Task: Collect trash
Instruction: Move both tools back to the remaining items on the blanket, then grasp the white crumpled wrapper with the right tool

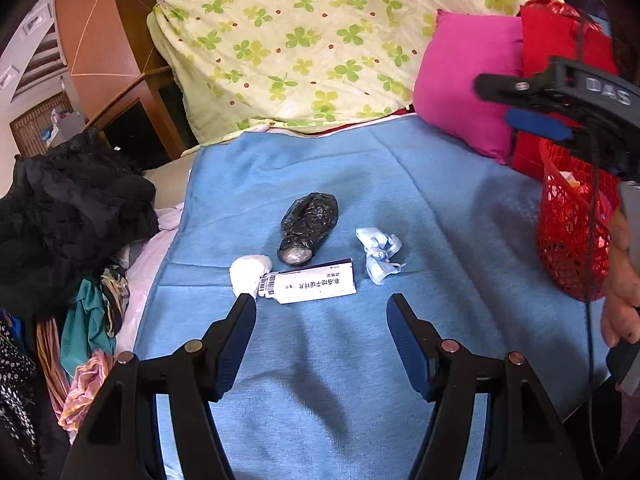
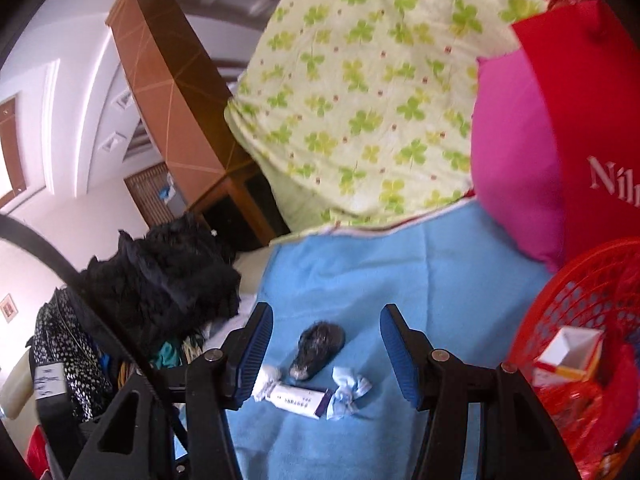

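Scanning left to right: we find four scraps grouped mid-blanket and a basket waiting at the right.
Clothes heap (image 1: 72, 216): black and patterned garments piled off the blanket's left edge; we judge them laundry, not trash.
Blue blanket (image 1: 320, 380): spread flat, so each scrap lies in plain reach.
White wad (image 1: 249, 270): leftmost scrap, touching the medicine box's barcode end.
Medicine box (image 1: 316, 284): flattened white carton, lying nearest our left gripper.
Black plastic bundle (image 1: 308, 228): knotted bag just behind the box.
Pale blue mask (image 1: 378, 254): crumpled, just right of the box.
Left gripper (image 1: 322, 322): jaws apart with nothing between them, angled down at the box, which we judge the likely next pick.
Right gripper (image 2: 326, 344): jaws likewise apart and bare, aimed over the same cluster from beside the basket.
Red mesh basket (image 1: 568, 232): the trash bin, at the blanket's right edge, already holding a small open carton (image 2: 568, 354) and red wrappers; kept near so that carries stay short.
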Tool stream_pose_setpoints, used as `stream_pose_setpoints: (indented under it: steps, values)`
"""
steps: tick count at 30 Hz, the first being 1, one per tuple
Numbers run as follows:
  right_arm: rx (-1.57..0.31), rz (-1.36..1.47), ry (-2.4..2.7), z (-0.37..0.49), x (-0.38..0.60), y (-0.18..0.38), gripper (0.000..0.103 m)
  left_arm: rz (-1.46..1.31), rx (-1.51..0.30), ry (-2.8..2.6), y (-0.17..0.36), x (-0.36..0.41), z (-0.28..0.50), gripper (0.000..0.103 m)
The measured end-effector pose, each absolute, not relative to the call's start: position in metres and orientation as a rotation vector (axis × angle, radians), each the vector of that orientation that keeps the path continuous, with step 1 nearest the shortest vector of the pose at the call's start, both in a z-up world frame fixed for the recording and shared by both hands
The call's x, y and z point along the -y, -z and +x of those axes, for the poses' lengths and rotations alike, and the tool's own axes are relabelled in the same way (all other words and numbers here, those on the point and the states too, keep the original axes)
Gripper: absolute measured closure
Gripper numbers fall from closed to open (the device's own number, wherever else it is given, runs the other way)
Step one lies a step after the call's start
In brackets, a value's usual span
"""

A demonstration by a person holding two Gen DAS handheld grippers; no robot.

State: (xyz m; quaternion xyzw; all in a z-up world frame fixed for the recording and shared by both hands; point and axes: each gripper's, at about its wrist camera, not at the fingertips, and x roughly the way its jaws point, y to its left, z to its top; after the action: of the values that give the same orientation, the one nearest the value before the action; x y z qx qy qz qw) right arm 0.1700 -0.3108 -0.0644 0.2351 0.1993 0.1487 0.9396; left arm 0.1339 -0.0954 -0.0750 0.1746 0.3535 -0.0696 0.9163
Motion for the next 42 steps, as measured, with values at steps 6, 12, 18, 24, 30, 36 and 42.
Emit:
stream_pose_setpoints:
  steps: [6,12,18,24,30,36,42]
  values:
    - [-0.463,0.512,-0.315,0.184,0.304,0.075,0.043,0.389,-0.714,0.145,0.076,0.100,0.132,0.034]
    - [-0.493,0.556,-0.316,0.190,0.305,0.081,0.043,0.403,-0.711,0.143,0.078,0.104,0.131,0.034]
    - [-0.507,0.566,-0.309,0.194,0.304,0.082,0.043,0.405,-0.712,0.145,0.079,0.102,0.131,0.034]
    - [-0.528,0.566,-0.311,0.199,0.298,0.085,0.043,0.402,-0.719,0.142,0.082,0.098,0.132,0.034]
    - [-0.549,0.555,-0.315,0.203,0.293,0.089,0.043,0.392,-0.729,0.135,0.084,0.093,0.135,0.034]
    - [-0.571,0.557,-0.317,0.208,0.289,0.093,0.043,0.373,-0.751,0.126,0.092,0.083,0.142,0.034]
    - [-0.660,0.560,-0.323,0.221,0.281,0.107,0.043,0.316,-0.807,0.076,0.107,0.054,0.156,0.034]
